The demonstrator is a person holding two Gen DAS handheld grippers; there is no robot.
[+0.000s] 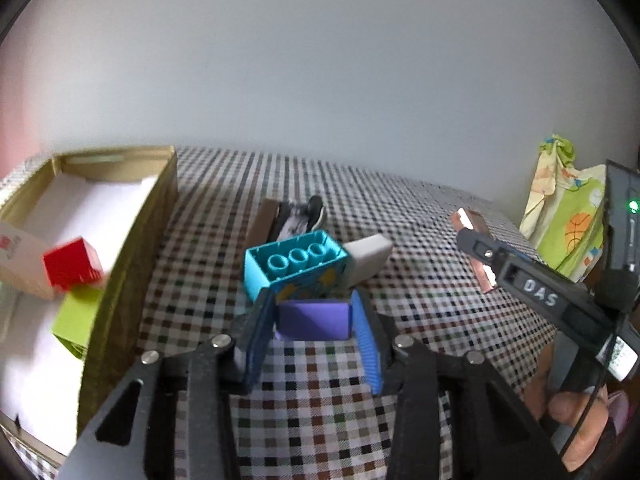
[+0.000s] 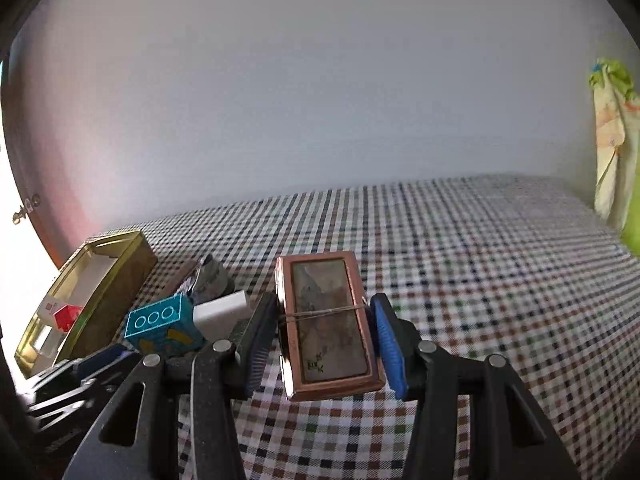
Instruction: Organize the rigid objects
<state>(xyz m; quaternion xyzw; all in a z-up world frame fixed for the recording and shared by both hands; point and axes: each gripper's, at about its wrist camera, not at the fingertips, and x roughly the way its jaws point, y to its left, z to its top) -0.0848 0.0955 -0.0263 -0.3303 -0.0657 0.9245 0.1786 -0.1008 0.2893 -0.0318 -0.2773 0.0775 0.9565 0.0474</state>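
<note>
White letters "DAS" on a small label on the black right gripper, red logo on a white card box inside the gold-walled tray, unreadable

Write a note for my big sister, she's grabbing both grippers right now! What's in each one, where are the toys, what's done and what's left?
Left gripper: shut on the purple block, low over the checked tablecloth.
Right gripper: shut on the copper-framed case, held above the cloth.
Done: the red block and green block lie in the gold box at the left.
Left: both held things, then the teal brick and white block, touching each other on the cloth. A small dark item behind them is too blurred to name.
</note>
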